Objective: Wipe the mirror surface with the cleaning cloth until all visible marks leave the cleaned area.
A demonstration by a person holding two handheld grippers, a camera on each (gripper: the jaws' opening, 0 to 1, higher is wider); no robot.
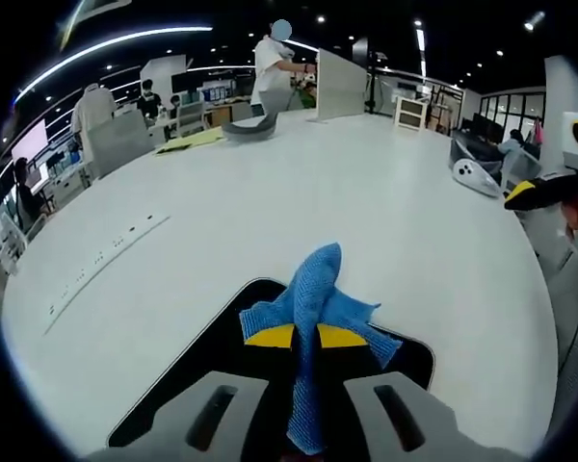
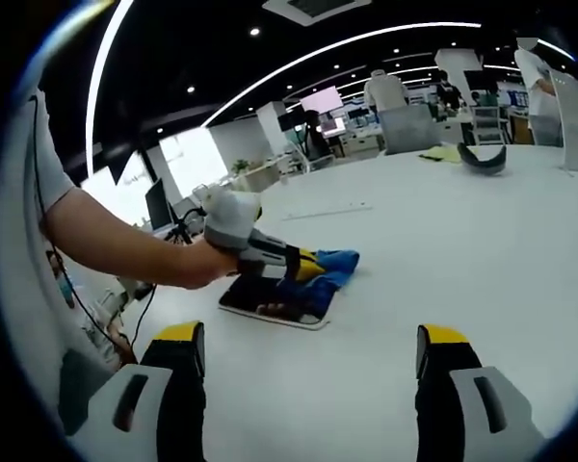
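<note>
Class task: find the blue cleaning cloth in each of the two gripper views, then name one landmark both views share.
Left gripper view: the blue cleaning cloth sits bottom centre, pinched between the left gripper fingers over the dark mirror.
Right gripper view: left of centre, on the mirror's far end.
Shared landmark: the grey curved object on the white table.

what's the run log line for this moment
left tool: shut on blue woven cleaning cloth | cloth: on dark rectangular mirror | right tool: open, apart over white table | wipe: in progress
</note>
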